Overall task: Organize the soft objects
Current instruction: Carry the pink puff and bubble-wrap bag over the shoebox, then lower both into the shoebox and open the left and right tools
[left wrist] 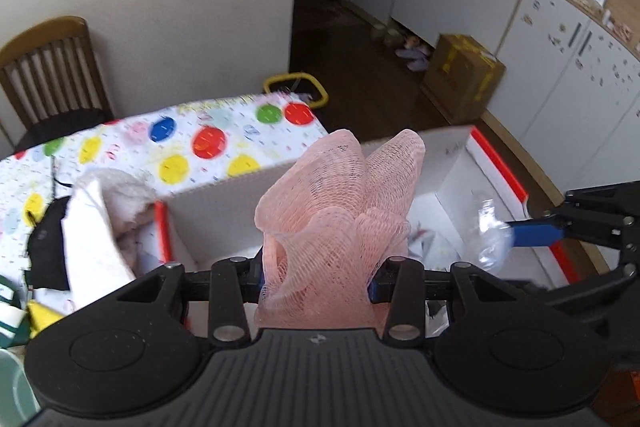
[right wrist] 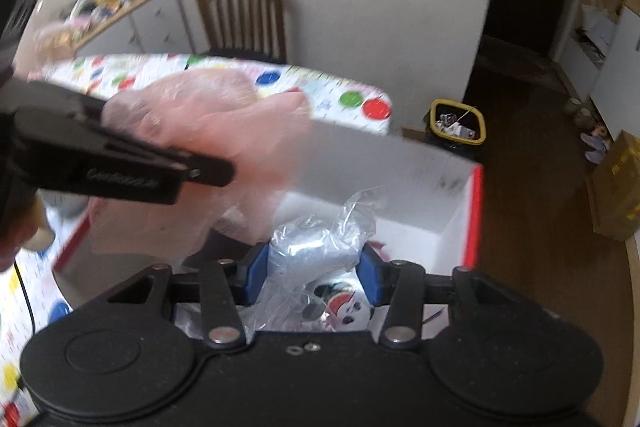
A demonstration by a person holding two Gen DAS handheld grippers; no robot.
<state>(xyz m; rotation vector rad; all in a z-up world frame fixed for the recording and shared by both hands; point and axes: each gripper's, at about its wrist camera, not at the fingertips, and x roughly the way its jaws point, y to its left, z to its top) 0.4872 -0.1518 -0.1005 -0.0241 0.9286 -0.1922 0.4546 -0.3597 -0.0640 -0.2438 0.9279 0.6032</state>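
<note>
Left gripper point(left wrist: 318, 277): matte black body with a ribbed central panel bearing a small pale emblem, flanked by two round housings with shallow oval recesses. Black link arms pivot on silver pins; the fingers carry blue pads point(left wrist: 374, 289). Right gripper point(right wrist: 312, 269): same black build, a smooth centre with two small silver screws, blue pads point(right wrist: 370, 263), and pale embossed lettering, blurred, along a finger's side.
</note>
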